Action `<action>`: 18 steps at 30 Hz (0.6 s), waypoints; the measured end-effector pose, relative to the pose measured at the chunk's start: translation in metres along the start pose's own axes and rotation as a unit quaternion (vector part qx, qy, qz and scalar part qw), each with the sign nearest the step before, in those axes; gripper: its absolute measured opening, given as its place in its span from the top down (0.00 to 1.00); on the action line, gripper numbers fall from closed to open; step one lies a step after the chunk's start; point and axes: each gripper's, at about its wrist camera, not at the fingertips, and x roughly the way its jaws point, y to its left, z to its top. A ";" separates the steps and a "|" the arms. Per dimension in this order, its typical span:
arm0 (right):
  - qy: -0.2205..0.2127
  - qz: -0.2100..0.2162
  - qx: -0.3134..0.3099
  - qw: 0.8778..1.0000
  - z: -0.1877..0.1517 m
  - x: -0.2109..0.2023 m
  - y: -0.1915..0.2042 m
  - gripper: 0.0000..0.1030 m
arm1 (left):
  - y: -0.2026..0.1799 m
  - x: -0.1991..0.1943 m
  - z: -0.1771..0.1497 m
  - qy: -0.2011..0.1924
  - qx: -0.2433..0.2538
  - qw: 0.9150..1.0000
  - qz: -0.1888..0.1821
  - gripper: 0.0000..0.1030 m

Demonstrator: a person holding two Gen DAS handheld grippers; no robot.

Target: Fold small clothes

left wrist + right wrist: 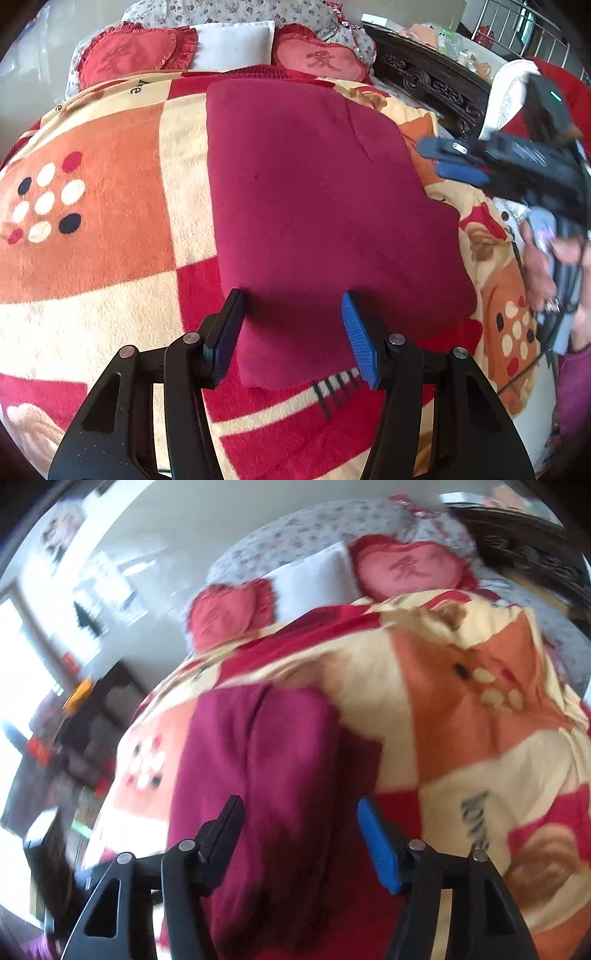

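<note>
Dark red garment (314, 206) lies folded flat on the bed's patterned fleece blanket (103, 206), roughly rectangular, with its long axis running near to far. A faint crease shows near its far right part.

Left gripper (291, 302): jaws spread wide, nothing between them, low over the garment's near end. Can't tell if the tips touch the fabric.

Right gripper (443, 158) shows in the left wrist view at the right, off the garment's right edge and motion-blurred. There its blue fingers look close together, but its own camera shows the jaws spread with nothing pinched, so I read it as spread. The person's hand (546, 266) wraps its handle.

Right wrist view is heavily blurred. The garment sits under and ahead of that gripper, with a lengthwise ridge down its middle.

Far end of the bed: two red heart-shaped cushions (140, 51) either side of a white pillow (236, 40), floral bedding (236, 9) behind. Dark carved wooden headboard (428, 77) at the far right.
</note>
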 end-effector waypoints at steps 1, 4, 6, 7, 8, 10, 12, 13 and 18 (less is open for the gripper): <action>0.011 0.000 0.003 1.000 0.005 0.012 -0.001 0.40 | -0.002 0.003 0.000 0.001 -0.001 1.000 0.003 0.47; 0.046 -0.008 -0.022 0.999 0.012 0.040 0.007 0.76 | -0.006 0.006 0.002 0.002 0.000 1.000 0.006 0.45; 0.035 -0.033 -0.063 0.997 0.012 0.037 0.019 0.86 | -0.006 0.007 0.002 0.002 0.002 1.000 0.004 0.44; 0.032 -0.044 -0.079 0.995 0.012 0.034 0.023 0.87 | -0.004 0.007 0.002 0.002 0.003 1.000 0.003 0.44; 0.026 -0.060 -0.091 0.994 0.011 0.033 0.023 0.89 | -0.003 0.008 0.002 0.003 0.004 1.000 0.001 0.42; 0.020 -0.104 -0.112 0.988 0.010 0.041 0.017 0.90 | -0.003 0.010 0.002 0.004 0.005 1.000 0.000 0.42; 0.030 -0.102 -0.090 0.990 0.008 0.054 0.005 0.90 | -0.004 0.012 0.002 0.004 0.006 1.000 0.005 0.42; 0.026 -0.099 -0.088 0.991 0.008 0.054 0.002 0.90 | -0.005 0.012 0.001 0.003 0.006 1.000 0.008 0.41; 0.013 -0.079 -0.060 0.995 0.011 0.025 0.006 0.89 | -0.003 0.013 0.001 0.005 -0.001 1.000 0.012 0.41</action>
